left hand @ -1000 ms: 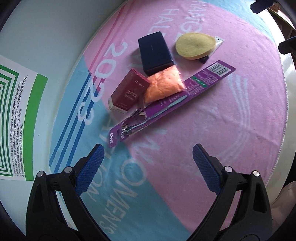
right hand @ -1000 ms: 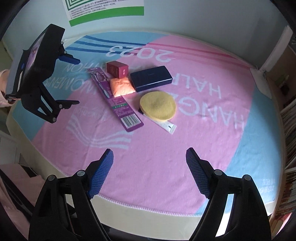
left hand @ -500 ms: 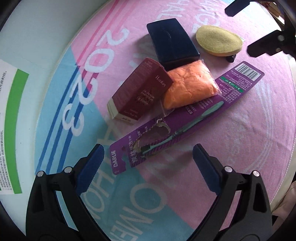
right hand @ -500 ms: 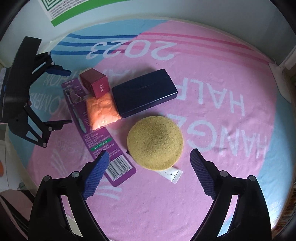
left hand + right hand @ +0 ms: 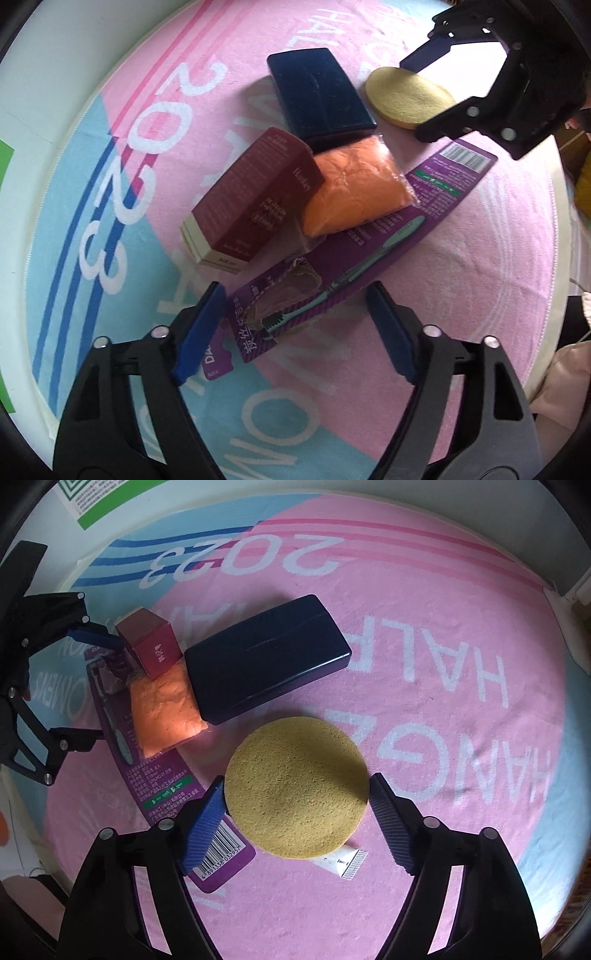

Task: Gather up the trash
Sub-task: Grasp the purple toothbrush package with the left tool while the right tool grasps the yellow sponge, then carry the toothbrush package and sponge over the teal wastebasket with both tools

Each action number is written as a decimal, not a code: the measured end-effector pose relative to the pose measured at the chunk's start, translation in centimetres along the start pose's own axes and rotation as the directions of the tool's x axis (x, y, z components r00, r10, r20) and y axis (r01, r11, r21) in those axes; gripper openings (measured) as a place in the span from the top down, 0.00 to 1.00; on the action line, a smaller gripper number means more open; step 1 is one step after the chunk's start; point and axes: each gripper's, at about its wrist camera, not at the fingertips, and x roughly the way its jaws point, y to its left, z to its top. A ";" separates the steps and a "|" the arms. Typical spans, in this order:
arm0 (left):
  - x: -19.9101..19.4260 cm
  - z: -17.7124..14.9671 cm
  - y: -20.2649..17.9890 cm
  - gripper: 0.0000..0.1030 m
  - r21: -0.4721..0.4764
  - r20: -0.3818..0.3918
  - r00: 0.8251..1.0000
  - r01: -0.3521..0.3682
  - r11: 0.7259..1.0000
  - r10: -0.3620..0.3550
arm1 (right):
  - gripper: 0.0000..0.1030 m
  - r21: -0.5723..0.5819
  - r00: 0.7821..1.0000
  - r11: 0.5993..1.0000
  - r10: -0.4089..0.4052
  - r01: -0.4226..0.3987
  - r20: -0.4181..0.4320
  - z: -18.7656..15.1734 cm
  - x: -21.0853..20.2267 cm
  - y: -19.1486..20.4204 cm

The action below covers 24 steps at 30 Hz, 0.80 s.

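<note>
Your trash sits clustered mid-towel: a torn purple cardboard toothbrush package (image 5: 354,254) lies flat and diagonal, teal toothbrush still inside. On it rests a clear bag of orange powdery stuff (image 5: 354,188), touching a dark red cardboard carton (image 5: 255,199) on its left and a dark navy hard case (image 5: 319,92) on its far side. Right of the case lies a round yellow sponge pad (image 5: 295,786), covering most of a small white sachet (image 5: 343,860) whose crimped end pokes out at the near edge.

Your left gripper (image 5: 295,325) points steeply down over the torn near end of the package; its blue fingers (image 5: 199,332) are closing, with the package end between them, left pad at the card edge, right pad clear of it. No grip yet.

Your right gripper (image 5: 295,816) also points down, its fingers (image 5: 205,823) closing either side of the sponge pad, the pads right at its rim; can't tell if they press it. The left one overlaps the barcode end of the package.

Everything lies on a pink-and-blue printed towel (image 5: 424,686) reading 2023, spread over a pale worktop (image 5: 44,92). A green-bordered printed sheet (image 5: 96,502) lies at the far left.
</note>
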 end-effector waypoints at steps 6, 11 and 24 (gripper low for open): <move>-0.6 -0.4 -1.5 0.60 0.064 0.014 1.000 0.001 0.998 -0.002 | 0.26 0.011 1.000 1.000 0.004 -0.004 0.013 -0.2 -0.6 -0.5; -0.8 -0.3 -2.3 0.77 0.082 0.028 0.998 -0.052 0.995 0.050 | 0.26 0.017 0.999 1.000 -0.005 0.004 0.034 -0.4 -2.0 -0.8; -2.4 -1.3 -3.4 0.82 0.095 0.050 0.996 -0.080 0.992 0.076 | 0.26 0.042 0.996 0.999 -0.033 0.029 0.084 -2.0 -5.4 -1.5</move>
